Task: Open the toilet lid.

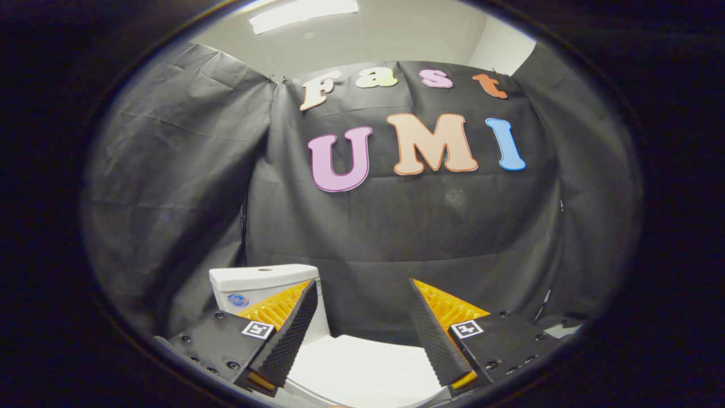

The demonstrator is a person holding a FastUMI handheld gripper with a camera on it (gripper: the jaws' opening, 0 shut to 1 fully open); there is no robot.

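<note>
Jaws wide apart, toilet lid shut btwn & below them, tank beyond left jaw

The gripper, fingers spread, has ribbed pads, screwed black mounts and square markers

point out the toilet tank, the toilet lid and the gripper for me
toilet tank [249,283]: gripper view, on its front wall, beyond the left finger.
toilet lid [362,368]: gripper view, on its flat white top, between the fingers.
gripper [362,286]: gripper view, midway between the fingertips, fingers spread open, holding nothing.
</note>
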